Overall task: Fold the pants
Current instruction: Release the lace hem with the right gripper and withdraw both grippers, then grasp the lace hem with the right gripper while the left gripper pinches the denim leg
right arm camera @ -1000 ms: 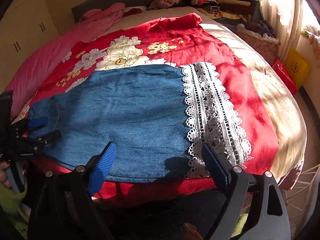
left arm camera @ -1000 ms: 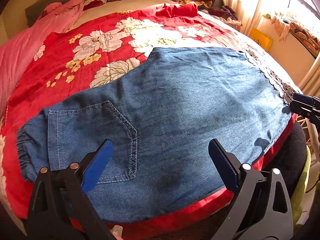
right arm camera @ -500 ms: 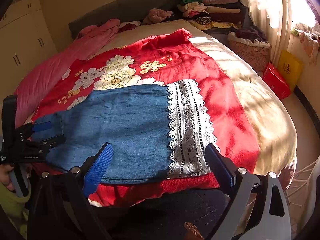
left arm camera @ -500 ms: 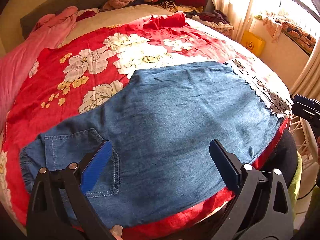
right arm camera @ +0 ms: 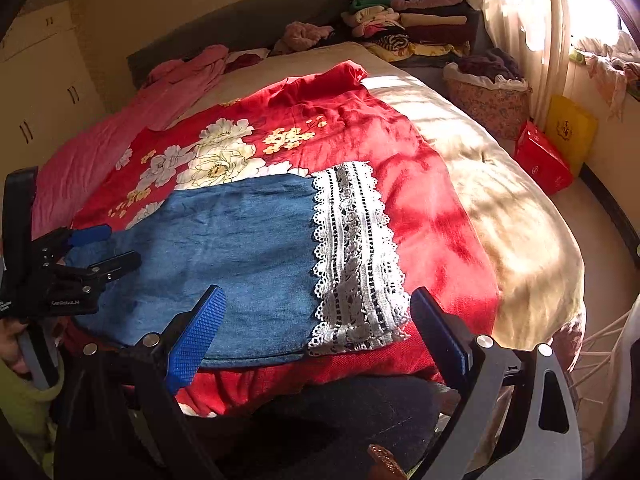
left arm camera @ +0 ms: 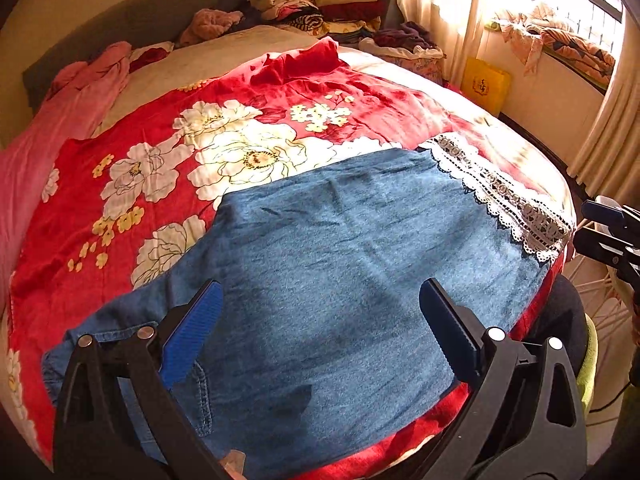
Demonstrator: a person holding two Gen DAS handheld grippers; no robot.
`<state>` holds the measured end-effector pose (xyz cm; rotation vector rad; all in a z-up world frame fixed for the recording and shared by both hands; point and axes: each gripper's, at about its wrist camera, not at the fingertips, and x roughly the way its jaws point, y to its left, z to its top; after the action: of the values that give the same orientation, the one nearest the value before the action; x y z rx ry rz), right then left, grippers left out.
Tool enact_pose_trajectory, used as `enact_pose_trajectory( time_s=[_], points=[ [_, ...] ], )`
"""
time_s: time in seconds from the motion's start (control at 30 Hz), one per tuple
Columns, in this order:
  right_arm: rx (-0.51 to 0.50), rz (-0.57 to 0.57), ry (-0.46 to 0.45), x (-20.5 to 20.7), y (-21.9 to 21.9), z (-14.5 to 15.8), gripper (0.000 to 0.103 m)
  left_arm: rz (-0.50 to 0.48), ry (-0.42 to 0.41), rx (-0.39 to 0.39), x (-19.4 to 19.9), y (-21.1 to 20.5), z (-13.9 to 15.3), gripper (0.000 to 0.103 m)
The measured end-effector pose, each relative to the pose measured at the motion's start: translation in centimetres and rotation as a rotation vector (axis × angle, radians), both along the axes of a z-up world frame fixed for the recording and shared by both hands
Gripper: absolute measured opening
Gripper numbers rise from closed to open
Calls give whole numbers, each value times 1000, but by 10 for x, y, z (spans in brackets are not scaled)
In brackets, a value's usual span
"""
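Note:
Blue denim pants [left arm camera: 340,264] with a white lace hem [left arm camera: 504,196] lie flat across the near edge of the bed, waist and back pocket at the left, hem at the right. They also show in the right wrist view [right arm camera: 240,248], with the lace hem [right arm camera: 356,256] to the right. My left gripper [left arm camera: 320,320] is open and empty, raised above the waist end. My right gripper [right arm camera: 316,332] is open and empty, held near the bed's front edge by the lace hem. Each gripper shows in the other's view, the right one [left arm camera: 604,228] and the left one [right arm camera: 100,248].
A red floral blanket [left arm camera: 240,152] lies under the pants on a beige sheet [right arm camera: 500,200]. Pink bedding [left arm camera: 60,128] lies at the left. Stacked folded clothes [right arm camera: 412,24] sit at the bed's head. A laundry basket [right arm camera: 488,96], a red box [right arm camera: 544,160] and a yellow bag [right arm camera: 572,128] stand on the floor at the right.
Both grippers have pulled back and up from the pants, so more of the bed shows. Both stay open and empty. The pants have not moved.

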<state>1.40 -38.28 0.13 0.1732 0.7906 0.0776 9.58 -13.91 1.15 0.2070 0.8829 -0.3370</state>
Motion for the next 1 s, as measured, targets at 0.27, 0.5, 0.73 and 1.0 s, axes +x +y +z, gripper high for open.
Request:
enact_pose_trajectory(
  time_s=[0.27,0.5,0.73,1.0],
  points=[
    [9,-28,8,0,-9,-4,93,-62,-11,43,33,-30,-1,92],
    [62,-53,35,7,-17,-16,93,-135,-7,44,73,-69,-10,92],
    [89,-55,50,21,-16,-26,93,-201,48,18,107,-103,-29,92],
    [129,-45,62,33,-16,-38,92,-287,58,18,120,-129,-43,86]
  ],
)
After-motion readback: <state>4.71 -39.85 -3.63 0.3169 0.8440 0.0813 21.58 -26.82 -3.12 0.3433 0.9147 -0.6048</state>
